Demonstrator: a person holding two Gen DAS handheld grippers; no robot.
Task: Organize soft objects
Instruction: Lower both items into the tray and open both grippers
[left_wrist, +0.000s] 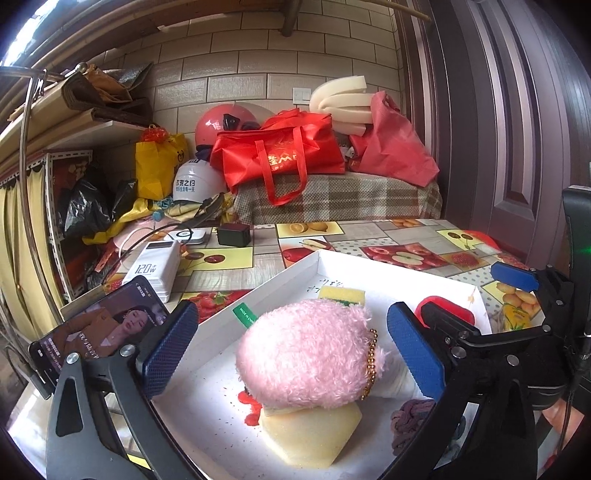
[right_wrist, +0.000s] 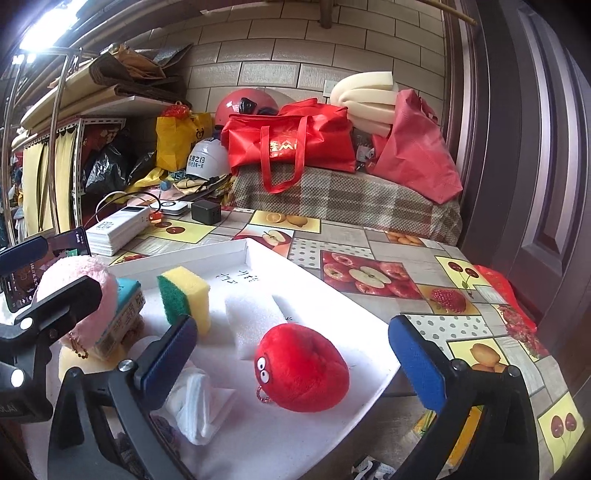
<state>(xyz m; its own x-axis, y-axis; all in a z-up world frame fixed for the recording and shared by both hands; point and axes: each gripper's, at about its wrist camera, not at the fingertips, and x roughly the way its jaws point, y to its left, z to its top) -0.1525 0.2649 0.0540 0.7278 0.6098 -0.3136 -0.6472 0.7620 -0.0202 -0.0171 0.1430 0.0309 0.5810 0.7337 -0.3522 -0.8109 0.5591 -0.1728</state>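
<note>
A white tray (left_wrist: 229, 354) lies on the fruit-print tablecloth. In the left wrist view a pink plush ball (left_wrist: 306, 358) with a gold bead chain rests on a pale yellow sponge (left_wrist: 310, 432). My left gripper (left_wrist: 291, 350) stands open around the plush, its blue pads clear of it. In the right wrist view a red plush ball with eyes (right_wrist: 303, 369) sits on the tray between the open pads of my right gripper (right_wrist: 295, 360), untouched. A yellow-green sponge (right_wrist: 184, 299), a white foam block (right_wrist: 251, 317) and a white cloth (right_wrist: 195, 406) also lie in the tray.
A phone (left_wrist: 96, 332) showing video leans at the tray's left, with a white power bank (left_wrist: 155, 266) and a black charger (left_wrist: 234, 234) behind. Red bags (left_wrist: 280, 155), helmets and foam pile at the back. A dark door (right_wrist: 535, 184) closes the right side.
</note>
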